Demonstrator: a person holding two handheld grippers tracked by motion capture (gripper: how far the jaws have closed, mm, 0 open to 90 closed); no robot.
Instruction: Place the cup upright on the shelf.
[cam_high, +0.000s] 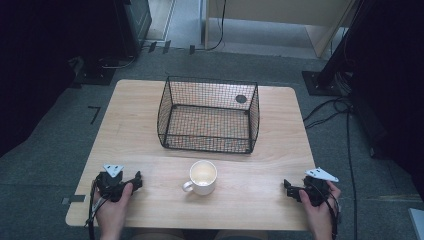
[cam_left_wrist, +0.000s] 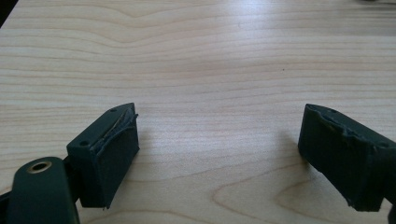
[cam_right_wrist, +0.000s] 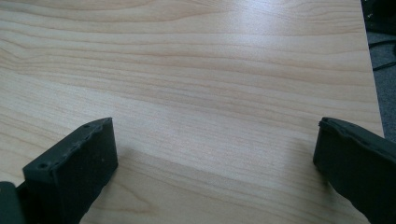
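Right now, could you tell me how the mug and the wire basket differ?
The mug is white, solid and small; the wire basket is black, see-through mesh and much larger. The mug stands near the table's front edge, the basket farther back. Both sit upright, open-topped and look empty.

No writing, label, brand, number or sign could be read in any of the pictures.
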